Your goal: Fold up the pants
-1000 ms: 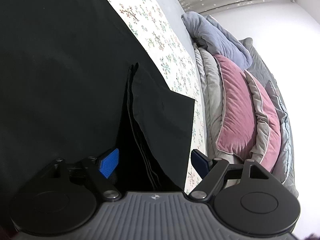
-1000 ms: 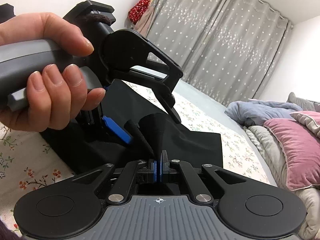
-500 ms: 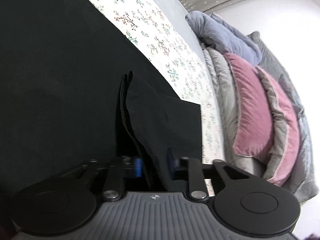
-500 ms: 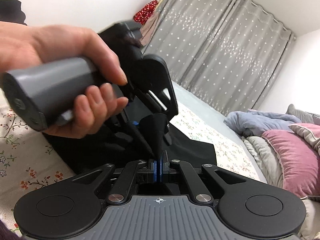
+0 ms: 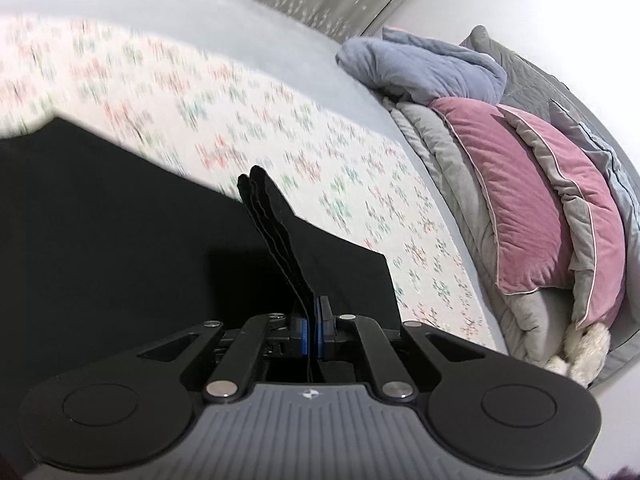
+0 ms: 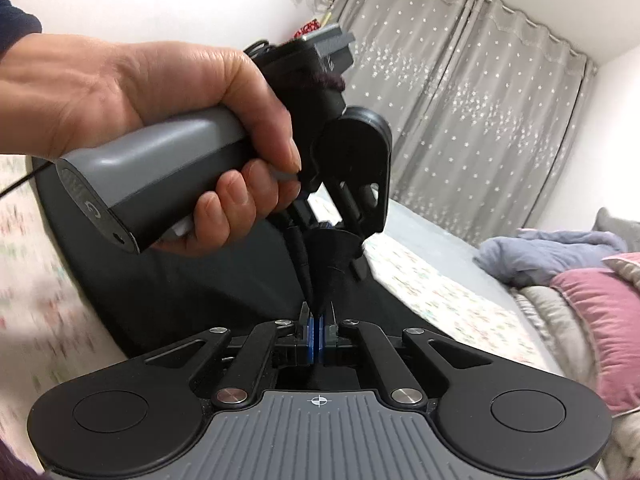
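Black pants [image 5: 120, 248] lie spread on a floral bedsheet [image 5: 248, 136]. My left gripper [image 5: 311, 330] is shut on a raised, layered edge of the pants, which stands up as a ridge between its blue pads. In the right wrist view my right gripper [image 6: 319, 336] is shut on another bunched bit of the black pants [image 6: 208, 296]. Just ahead of it a hand [image 6: 168, 112] holds the left gripper's grey handle, and that gripper's fingers pinch the same lifted fabric close above my right gripper.
Grey and pink pillows [image 5: 532, 208] and a blue-grey blanket [image 5: 432, 68] are piled at the right end of the bed. A grey starred curtain [image 6: 472, 120] hangs behind the bed. A white wall runs behind the hand.
The left gripper's jaws went from wide apart to shut on the pants' edge, then lifted and rolled. The hand with the left gripper rose in the right wrist view, pulling fabric up.
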Motion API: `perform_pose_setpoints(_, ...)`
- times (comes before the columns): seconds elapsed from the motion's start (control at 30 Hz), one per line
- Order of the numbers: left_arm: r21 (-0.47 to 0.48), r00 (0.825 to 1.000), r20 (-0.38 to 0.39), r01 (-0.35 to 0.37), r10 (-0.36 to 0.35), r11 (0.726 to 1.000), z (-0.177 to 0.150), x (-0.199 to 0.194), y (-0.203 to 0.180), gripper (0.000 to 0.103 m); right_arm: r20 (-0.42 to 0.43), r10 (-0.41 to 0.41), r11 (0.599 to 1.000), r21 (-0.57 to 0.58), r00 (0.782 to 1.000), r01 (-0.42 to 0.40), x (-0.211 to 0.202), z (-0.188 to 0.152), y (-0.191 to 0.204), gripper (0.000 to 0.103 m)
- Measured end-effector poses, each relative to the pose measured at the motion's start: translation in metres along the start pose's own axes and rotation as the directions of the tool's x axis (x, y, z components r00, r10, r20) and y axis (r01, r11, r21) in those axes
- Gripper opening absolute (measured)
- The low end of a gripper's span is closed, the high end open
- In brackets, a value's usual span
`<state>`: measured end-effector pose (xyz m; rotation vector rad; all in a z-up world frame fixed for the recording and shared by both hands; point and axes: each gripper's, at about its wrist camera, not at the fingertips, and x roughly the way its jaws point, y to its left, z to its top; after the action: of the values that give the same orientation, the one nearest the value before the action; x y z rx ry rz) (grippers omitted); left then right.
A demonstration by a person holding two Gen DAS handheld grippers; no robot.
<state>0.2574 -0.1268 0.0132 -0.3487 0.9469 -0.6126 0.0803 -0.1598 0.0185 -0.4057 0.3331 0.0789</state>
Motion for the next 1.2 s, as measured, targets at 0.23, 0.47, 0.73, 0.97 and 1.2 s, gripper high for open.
perform_pose_setpoints(0.23,0.039,0.997,0.053,-0.064,0.062,0.997,0.014,-0.039,0.023,0.001,0.072,0.065,0.997,0.024,0.995,-0.067,0.0,0.038,0.032,0.0)
perform_pose_setpoints(0.47,0.05,0.99,0.091,-0.116,0.111,0.992,0.02,-0.066,0.043,0.0,0.1,0.107,0.994,-0.012,0.989,-0.106,0.005,0.058,0.064,0.0)
perform_pose_setpoints(0.73,0.092,0.983,0.122,-0.146,0.135,0.985,0.03,-0.101,0.067,0.0,0.12,0.164,0.986,0.0,0.979,-0.165,0.01,0.075,0.07,0.0)
perform_pose_setpoints(0.97,0.127,0.97,0.144,-0.216,0.198,0.968,0.042,-0.137,0.099,0.0,0.118,0.212,0.975,0.035,0.97,-0.217,0.023,0.093,0.098,0.0)
perform_pose_setpoints(1.2,0.127,0.938,0.178,-0.323,0.299,0.938,0.053,-0.185,0.16,0.0,0.155,0.31,0.938,0.112,0.938,-0.329,0.048,0.127,0.139,0.0)
